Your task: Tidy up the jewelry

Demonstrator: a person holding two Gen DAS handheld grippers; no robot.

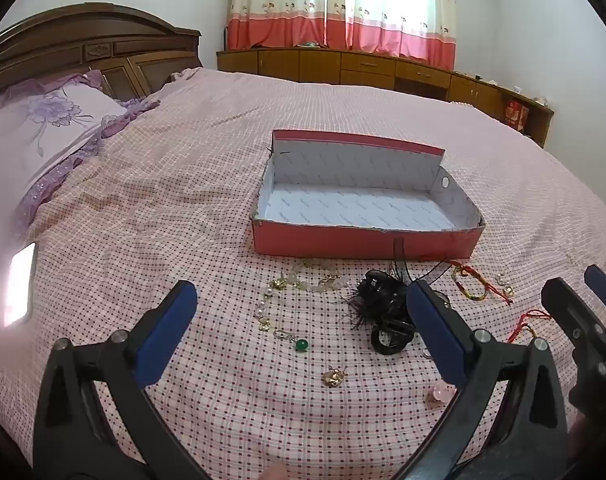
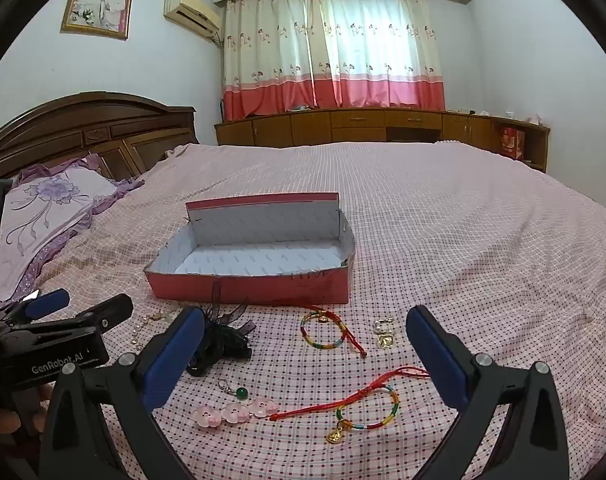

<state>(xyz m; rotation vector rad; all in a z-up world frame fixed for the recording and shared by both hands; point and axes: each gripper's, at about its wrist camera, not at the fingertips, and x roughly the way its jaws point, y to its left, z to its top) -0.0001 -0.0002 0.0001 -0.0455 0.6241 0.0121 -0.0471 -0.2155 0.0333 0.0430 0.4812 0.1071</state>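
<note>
Nearest the right wrist camera, a multicoloured bracelet with a gold charm and a red cord is seen lying on the bed, with a string of pink flower beads touching the cord's end. Both claws are held spread wide with nothing between the pads: the right claw hangs above the bracelets, the left claw above the scattered pieces to its side. A second multicoloured bracelet, a pair of pearl and gold earrings, a black feathered hair clip, a green bead drop, a gold pendant and a pearl and pale-stone strand are spread over the checked cover just in front of the red box. The box is open and looks empty, though its near corner floor is hidden by the front wall. No piece has yet been gathered, so the sorting is judged to be at its first pick. A descent onto one small item is called for next, pads closed on a bead or ring rather than loose cord, then a carry over the box's low front wall.
</note>
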